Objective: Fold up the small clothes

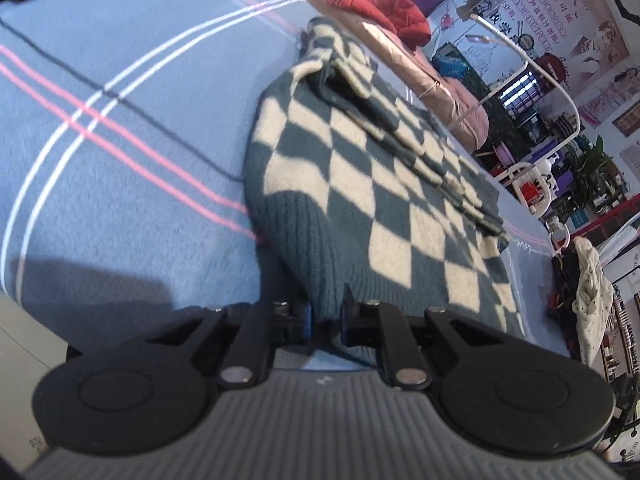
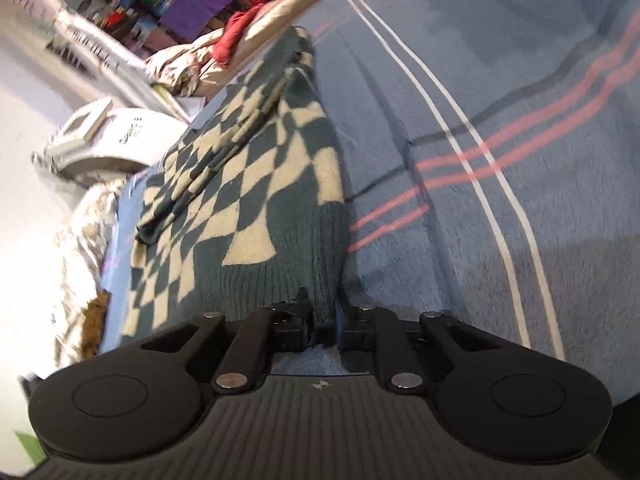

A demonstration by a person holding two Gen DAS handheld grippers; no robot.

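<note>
A dark teal and cream checkered knit sweater [image 1: 372, 184] lies on a blue blanket [image 1: 120, 184], with a sleeve folded across its top. My left gripper [image 1: 326, 320] is shut on the sweater's ribbed hem at one corner. In the right wrist view the same sweater [image 2: 248, 184] stretches away from me, and my right gripper [image 2: 324, 320] is shut on the ribbed hem at the other corner. The hem is lifted slightly off the blanket [image 2: 480, 160] at both grippers.
The blanket has pink, white and dark stripes. A pink-beige padded garment [image 1: 420, 64] and a red garment [image 1: 380, 8] lie past the sweater's far end. A white device [image 2: 120, 136] and crumpled light cloth [image 2: 72, 240] sit beside the bed edge.
</note>
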